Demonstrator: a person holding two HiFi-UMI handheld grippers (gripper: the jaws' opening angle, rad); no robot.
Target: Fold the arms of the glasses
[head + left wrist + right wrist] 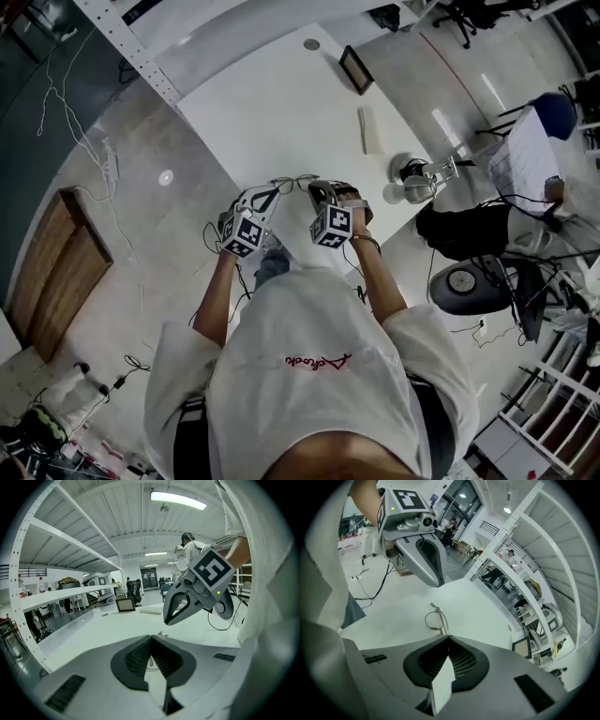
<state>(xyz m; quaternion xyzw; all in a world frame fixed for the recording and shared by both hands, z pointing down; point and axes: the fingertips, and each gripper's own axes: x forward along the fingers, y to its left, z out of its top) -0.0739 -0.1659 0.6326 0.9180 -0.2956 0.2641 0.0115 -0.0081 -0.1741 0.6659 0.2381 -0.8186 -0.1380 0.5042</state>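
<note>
Thin wire-rimmed glasses [295, 180] lie on the white table [281, 103] near its front edge. In the right gripper view one lens loop of the glasses [432, 619] and a straight bar show, running out of sight under my right gripper [449, 636]. That gripper is shut, and I see nothing pinched in it. My left gripper [151, 638] is also shut. A bit of the glasses [161, 633] peeks out just past its tip. From the right gripper view the left gripper [440, 584] hangs slightly apart from the glasses. In the head view the left gripper [270, 194] and right gripper [317, 192] flank them.
A small dark picture frame [356, 69] and a flat white strip [372, 129] lie farther back on the table. A silvery device [417, 183] sits at the table's right corner. A seated person [525, 159] is off to the right. Cables trail over the floor on the left.
</note>
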